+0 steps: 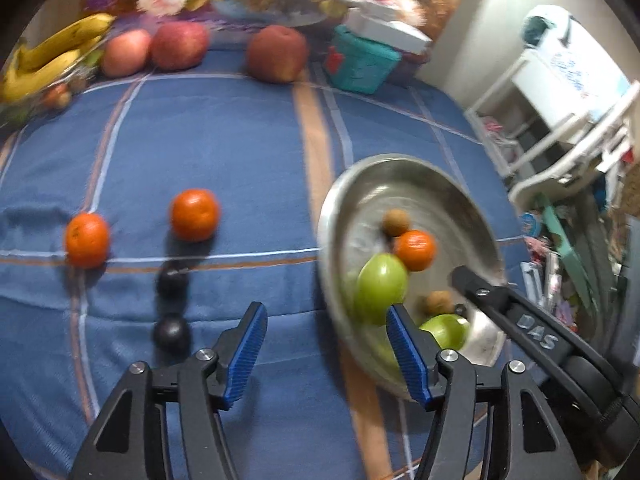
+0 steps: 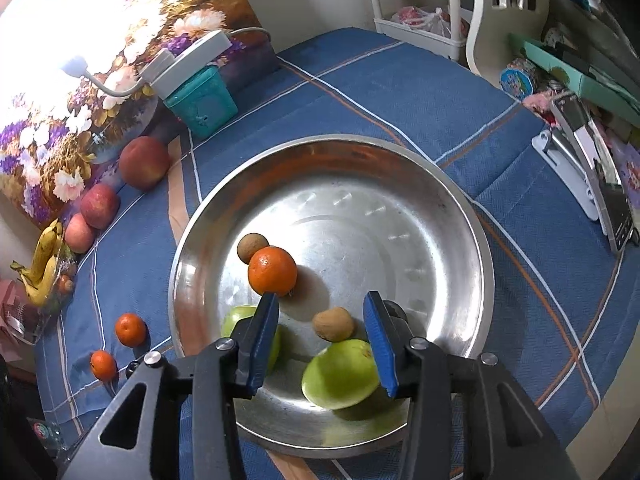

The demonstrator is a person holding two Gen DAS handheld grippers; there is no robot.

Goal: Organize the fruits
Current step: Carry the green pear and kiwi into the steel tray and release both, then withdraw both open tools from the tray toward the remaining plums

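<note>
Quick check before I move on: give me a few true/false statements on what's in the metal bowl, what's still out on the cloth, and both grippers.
1. The metal bowl holds one orange. True.
2. Two oranges lie on the blue cloth outside the bowl. True: one and another.
3. The right gripper is shut on a green fruit. False: its jaws are open and empty, above the bowl, with a green fruit below.
4. The bananas are in the metal bowl. False: they sit at the far left edge of the cloth.
5. The left gripper is open and holds nothing. True.
</note>
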